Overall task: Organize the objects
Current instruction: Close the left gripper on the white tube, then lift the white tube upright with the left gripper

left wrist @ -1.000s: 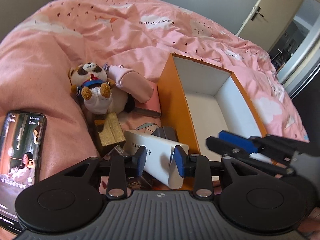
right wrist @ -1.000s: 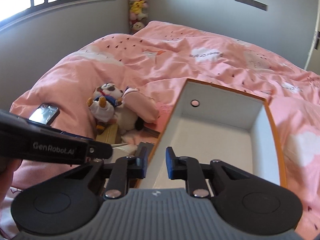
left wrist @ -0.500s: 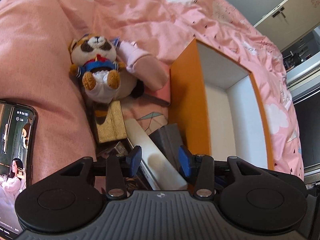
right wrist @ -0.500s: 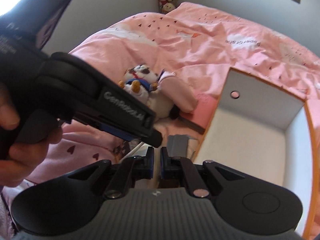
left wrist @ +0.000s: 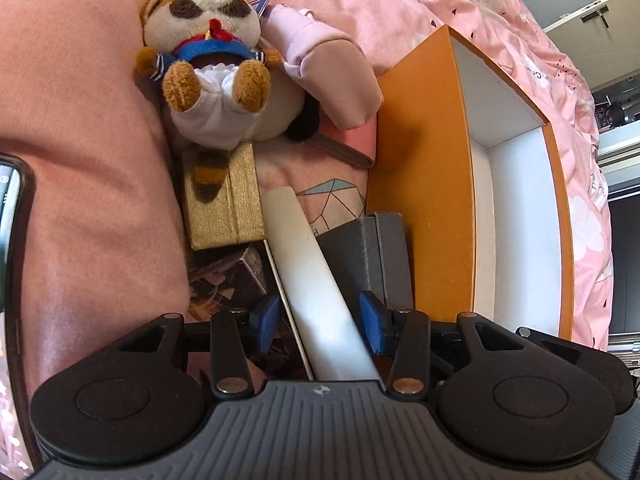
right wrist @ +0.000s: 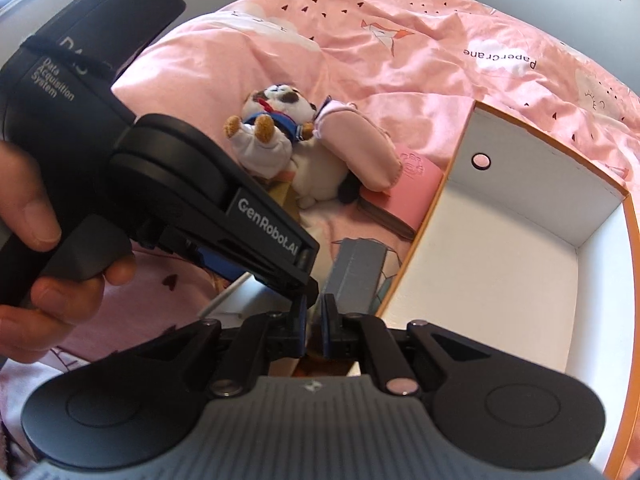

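My left gripper (left wrist: 318, 320) points down at a pile on the pink bed. It is open, and a long white box (left wrist: 304, 260) lies between its blue pads without clear contact. A grey box (left wrist: 368, 252) leans against the outer wall of the orange box (left wrist: 424, 160), whose white inside is bare. A gold box (left wrist: 220, 208), a plush toy (left wrist: 212, 60), a pink pouch (left wrist: 324, 64) and a pink notebook (left wrist: 356, 144) lie further off. My right gripper (right wrist: 315, 316) is shut on nothing, just left of the orange box's near wall (right wrist: 424, 236).
A phone (left wrist: 12, 240) with a lit screen lies at the left edge on the pink duvet (left wrist: 80, 120). A dark patterned box (left wrist: 224, 280) sits under the gold one. A hand (right wrist: 32, 216) holds the left tool, which fills the left of the right wrist view.
The left gripper has sunk toward the pile and its jaws have widened around the white box. The right gripper has shut and moved left off the orange box's wall.
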`<state>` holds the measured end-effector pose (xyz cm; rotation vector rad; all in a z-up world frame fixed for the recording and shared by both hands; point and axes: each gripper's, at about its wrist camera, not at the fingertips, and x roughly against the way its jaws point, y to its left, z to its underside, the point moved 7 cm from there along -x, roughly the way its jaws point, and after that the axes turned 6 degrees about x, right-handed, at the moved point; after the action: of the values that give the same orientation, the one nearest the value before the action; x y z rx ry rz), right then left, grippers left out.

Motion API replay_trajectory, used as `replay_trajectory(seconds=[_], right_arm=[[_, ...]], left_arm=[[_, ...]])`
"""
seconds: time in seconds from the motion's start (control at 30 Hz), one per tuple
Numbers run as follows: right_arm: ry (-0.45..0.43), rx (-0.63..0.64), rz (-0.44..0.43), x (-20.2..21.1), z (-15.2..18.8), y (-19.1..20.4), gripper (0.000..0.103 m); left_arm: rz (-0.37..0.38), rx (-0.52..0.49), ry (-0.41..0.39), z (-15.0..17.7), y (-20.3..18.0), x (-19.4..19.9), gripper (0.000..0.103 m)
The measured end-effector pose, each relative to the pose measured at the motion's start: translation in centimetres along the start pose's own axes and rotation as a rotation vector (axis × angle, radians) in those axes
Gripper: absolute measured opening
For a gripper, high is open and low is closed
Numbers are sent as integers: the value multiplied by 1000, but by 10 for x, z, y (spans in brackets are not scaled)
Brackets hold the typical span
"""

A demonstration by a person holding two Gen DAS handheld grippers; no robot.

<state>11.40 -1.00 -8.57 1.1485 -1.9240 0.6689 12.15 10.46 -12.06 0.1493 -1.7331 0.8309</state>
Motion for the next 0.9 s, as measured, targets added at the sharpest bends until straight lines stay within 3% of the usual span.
replay_trajectory(seconds=[0.43,0.5,0.77,0.9], right_arm=[[-17,21,6,6,-1,-3,11],[-20,24,15,7,-2,-4,15],[-50,19,10,7,-10,-6,16],[-69,11,-21,8,-15,-2,16]], left_arm=[[2,-87,-30,7,2,0,40],[-4,-127,-65,12,-1,7,38],[-72,-284,-246,14,-9,59,32],[-140,-351,-337,13,-12,80,32]])
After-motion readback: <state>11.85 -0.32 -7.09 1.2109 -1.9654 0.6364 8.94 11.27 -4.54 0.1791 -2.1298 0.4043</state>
